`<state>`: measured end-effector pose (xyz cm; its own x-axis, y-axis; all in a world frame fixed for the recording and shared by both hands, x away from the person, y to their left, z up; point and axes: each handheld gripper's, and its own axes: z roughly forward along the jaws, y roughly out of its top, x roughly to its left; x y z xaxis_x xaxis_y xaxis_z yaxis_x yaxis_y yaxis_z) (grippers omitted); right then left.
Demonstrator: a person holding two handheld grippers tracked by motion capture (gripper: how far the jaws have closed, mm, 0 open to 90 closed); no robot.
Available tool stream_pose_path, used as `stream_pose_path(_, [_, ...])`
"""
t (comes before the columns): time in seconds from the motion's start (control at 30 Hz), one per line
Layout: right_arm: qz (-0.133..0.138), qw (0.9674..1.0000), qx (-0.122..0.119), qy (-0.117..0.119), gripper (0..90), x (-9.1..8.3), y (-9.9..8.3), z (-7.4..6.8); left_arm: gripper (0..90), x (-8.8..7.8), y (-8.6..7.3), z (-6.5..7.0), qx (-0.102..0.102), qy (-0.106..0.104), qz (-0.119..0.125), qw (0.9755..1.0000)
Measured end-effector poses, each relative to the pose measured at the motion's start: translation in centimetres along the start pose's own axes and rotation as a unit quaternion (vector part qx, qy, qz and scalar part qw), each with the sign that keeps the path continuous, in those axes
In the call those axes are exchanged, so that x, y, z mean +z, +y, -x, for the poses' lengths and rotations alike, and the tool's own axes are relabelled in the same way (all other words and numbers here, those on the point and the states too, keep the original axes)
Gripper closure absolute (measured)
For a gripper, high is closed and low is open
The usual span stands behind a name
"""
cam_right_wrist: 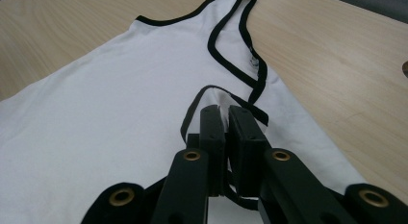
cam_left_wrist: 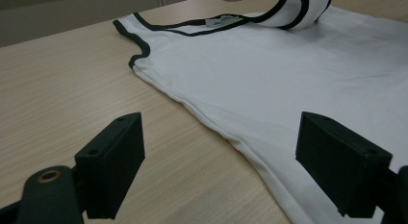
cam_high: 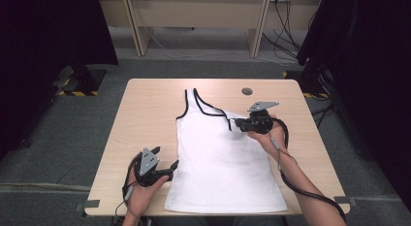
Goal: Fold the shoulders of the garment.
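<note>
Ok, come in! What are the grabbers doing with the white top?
Right gripper shut on top's strap. Left gripper open, at the top's side edge. Top flat on table. Nothing in the way.

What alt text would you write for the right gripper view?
The right hand-held gripper is shut on a black-edged strap of a white vest, which lies flat on a pale wooden table.

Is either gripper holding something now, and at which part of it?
The right gripper is shut on the tank top, pinching its black-trimmed right shoulder strap. The left gripper is open and holds nothing.
</note>
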<state>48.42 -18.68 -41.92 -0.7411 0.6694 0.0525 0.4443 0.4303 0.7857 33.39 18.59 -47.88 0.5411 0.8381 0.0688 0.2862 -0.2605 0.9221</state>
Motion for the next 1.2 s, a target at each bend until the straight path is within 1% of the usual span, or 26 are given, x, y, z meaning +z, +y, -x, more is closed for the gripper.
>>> stream_pose_path(0.4, [-0.001,1.0,0.0,0.008,85.2,-0.1,-0.8,-0.9,16.6,0.0,0.0,0.0,0.001,0.0,0.002,1.0])
stream_pose_path(0.6, [-0.001,0.9999,-0.007,0.01,85.2,-0.3,-1.0,-1.4,16.6,0.0,0.0,0.0,0.0,-0.001,0.001,1.0])
stream_pose_path(1.03, [-0.018,0.9996,-0.011,0.019,85.1,0.3,-2.0,-1.9,16.6,-0.1,0.0,0.0,-0.002,0.0,0.004,1.0])
stream_pose_path(1.2, [-0.031,0.9992,-0.012,0.023,85.0,0.5,-2.6,-2.2,16.6,0.0,0.0,0.1,0.0,-0.001,0.0,1.0])
